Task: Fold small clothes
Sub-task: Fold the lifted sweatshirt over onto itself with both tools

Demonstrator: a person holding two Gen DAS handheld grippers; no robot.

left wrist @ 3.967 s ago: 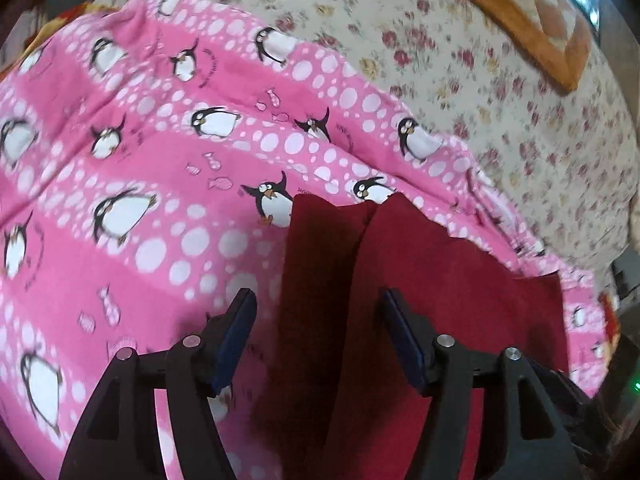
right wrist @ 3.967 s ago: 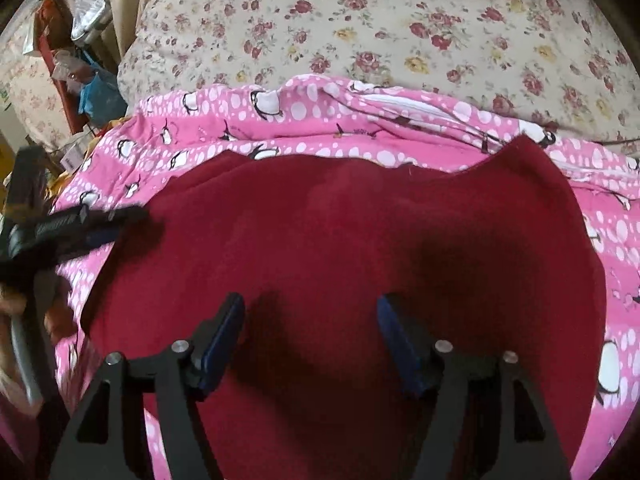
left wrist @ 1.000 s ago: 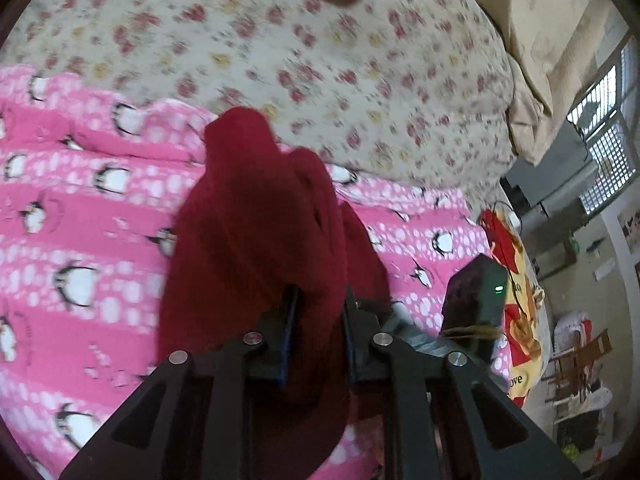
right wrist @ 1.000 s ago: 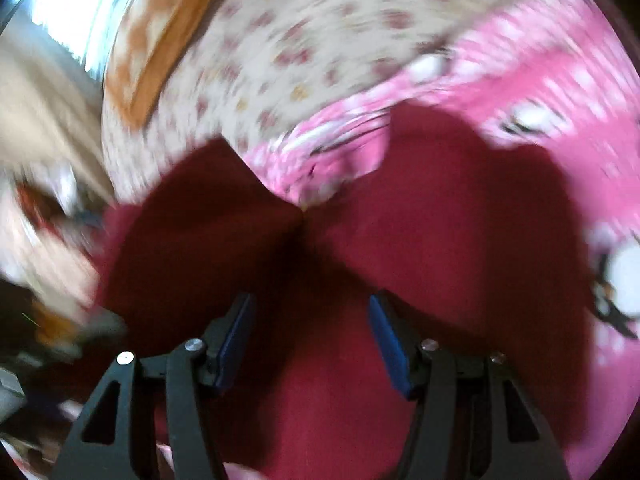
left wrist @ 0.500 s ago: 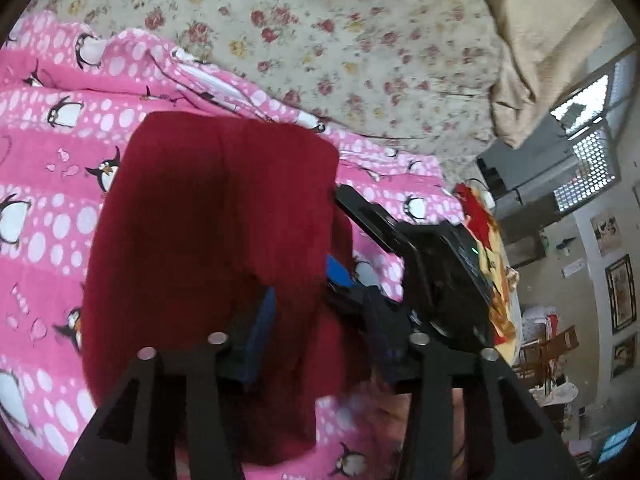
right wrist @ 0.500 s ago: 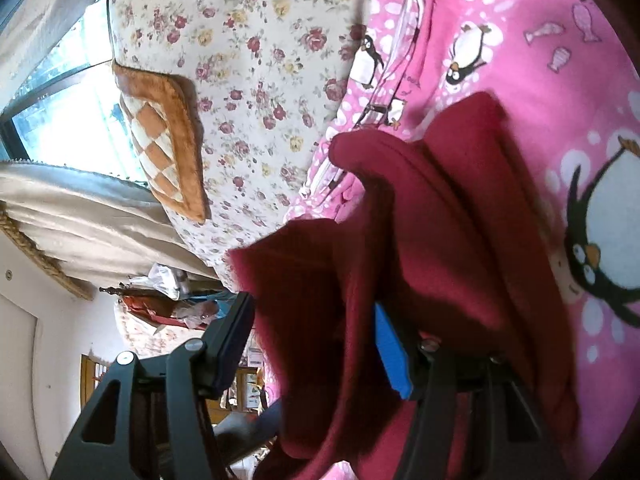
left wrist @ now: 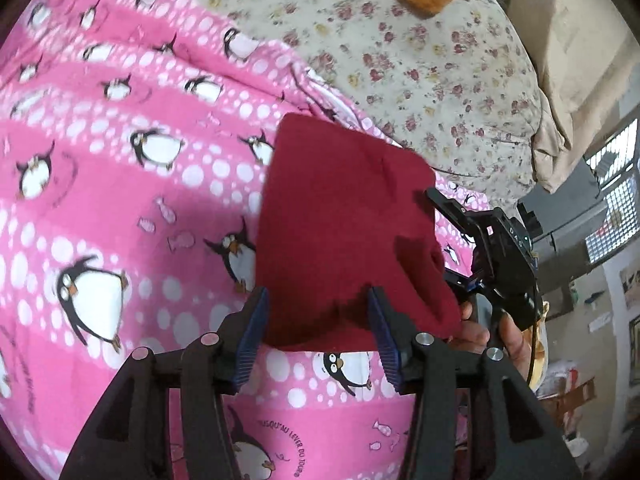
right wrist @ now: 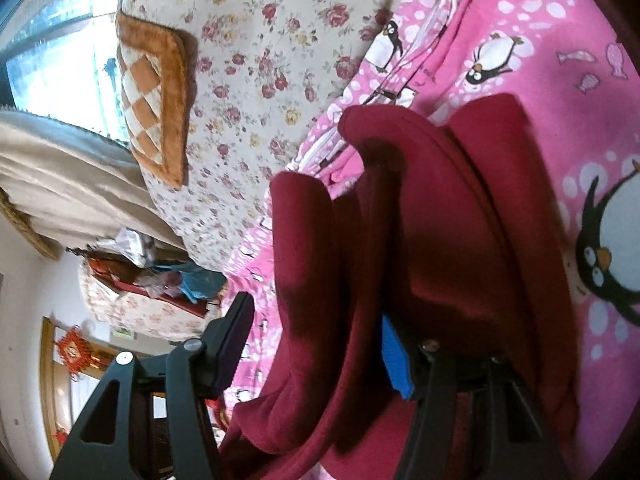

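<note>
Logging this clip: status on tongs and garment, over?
Left tongs open, off the cloth. Right tongs open, folds between fingers. Red garment folded on penguin blanket. Nothing blocking.

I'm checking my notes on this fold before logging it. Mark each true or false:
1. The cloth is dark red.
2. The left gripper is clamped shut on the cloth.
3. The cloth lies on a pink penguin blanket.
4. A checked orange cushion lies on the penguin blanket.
1. True: the cloth is dark red.
2. False: the left gripper is open, with the cloth's near edge between its jaws.
3. True: the penguin blanket lies under it.
4. False: the cushion rests on the floral bedspread.
</note>
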